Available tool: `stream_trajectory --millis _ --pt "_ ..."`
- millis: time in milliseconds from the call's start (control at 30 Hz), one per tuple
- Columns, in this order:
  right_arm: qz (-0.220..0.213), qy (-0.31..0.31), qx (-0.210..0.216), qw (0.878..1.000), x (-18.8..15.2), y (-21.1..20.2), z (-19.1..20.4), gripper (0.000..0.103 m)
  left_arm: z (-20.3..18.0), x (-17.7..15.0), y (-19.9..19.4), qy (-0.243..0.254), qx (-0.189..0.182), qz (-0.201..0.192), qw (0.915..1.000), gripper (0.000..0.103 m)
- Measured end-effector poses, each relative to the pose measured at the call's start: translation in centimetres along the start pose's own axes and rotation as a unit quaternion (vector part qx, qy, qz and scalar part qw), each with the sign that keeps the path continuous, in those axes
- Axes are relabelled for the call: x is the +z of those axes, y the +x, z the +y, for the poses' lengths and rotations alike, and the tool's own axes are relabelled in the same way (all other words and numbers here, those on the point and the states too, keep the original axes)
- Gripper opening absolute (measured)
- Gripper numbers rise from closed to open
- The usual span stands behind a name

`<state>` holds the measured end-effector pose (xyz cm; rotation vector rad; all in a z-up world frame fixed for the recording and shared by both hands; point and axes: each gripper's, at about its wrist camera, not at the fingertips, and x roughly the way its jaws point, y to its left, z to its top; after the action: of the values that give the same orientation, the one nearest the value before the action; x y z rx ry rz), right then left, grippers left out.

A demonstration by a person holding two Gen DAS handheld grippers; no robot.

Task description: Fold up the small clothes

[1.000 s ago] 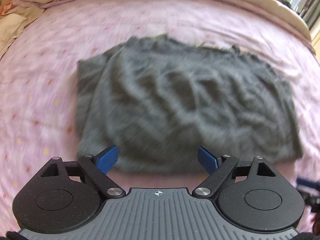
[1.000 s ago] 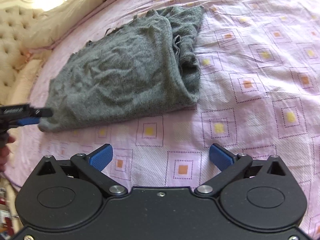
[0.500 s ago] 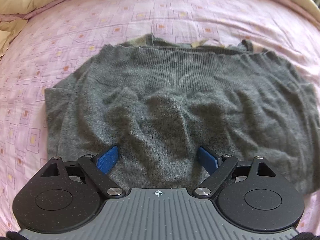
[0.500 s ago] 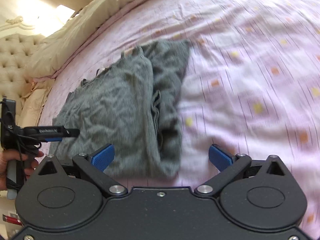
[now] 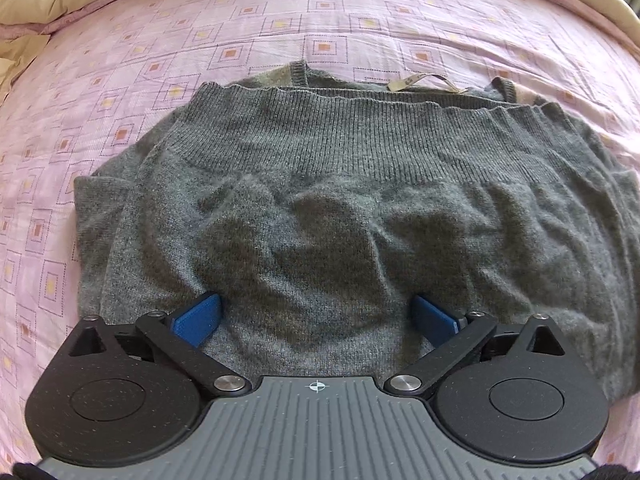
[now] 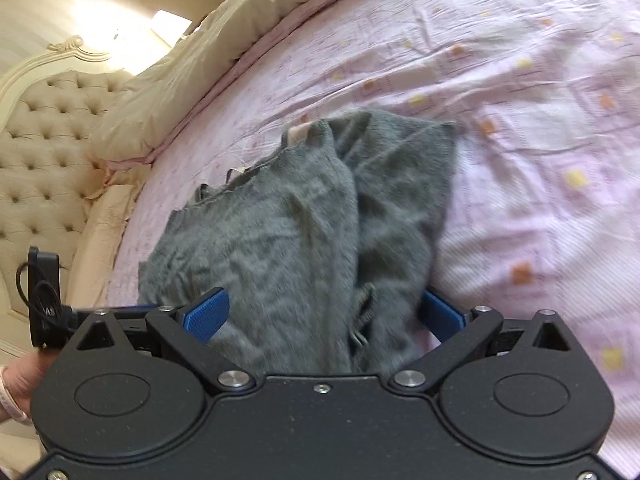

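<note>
- Sweater (image 5: 340, 216): grey knit, lying folded and rumpled on the bedspread (image 5: 320, 20), its ribbed hem doubled over toward the collar, with a pale label (image 5: 424, 82) showing at the sweater's far edge.
- Bedspread: pink, printed with small squares, stretching out on every side of the sweater.
- Left gripper (image 5: 316, 316): hanging low over the near edge of the sweater, its jaws standing wide apart, blue pads (image 5: 198, 316) sitting over the knit on either side of a raised wrinkle, gripping nothing.
- Right gripper (image 6: 324, 314): hovering over the sweater's right end, where the folded layers are overlapping; its jaws are also standing wide apart, straddling the cloth without pinching it.
- Hand (image 6: 18, 384): showing at the sweater's left side in the right wrist view, holding the left gripper's handle.
- Pillow (image 6: 180, 80): beige, lying beyond the sweater along the bedspread's edge.
- Headboard (image 6: 44, 152): cream, tufted, standing beyond the pillow.
</note>
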<state>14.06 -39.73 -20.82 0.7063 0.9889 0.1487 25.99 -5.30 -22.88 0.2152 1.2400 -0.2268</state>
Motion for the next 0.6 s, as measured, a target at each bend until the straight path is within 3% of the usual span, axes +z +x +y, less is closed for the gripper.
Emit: stream_trajectory --millis 267,600 --pt "-0.001 -0.015 -0.012 1.0 0.6 1.0 1.0 0.103 -0.1 0.1 0.3 -0.002 -0.001 -0.009 1.0 0.103" --pt "-0.001 0.024 0.007 1.0 0.8 0.6 0.0 0.103 -0.2 0.6 0.7 -0.001 -0.002 -0.006 1.0 0.103"
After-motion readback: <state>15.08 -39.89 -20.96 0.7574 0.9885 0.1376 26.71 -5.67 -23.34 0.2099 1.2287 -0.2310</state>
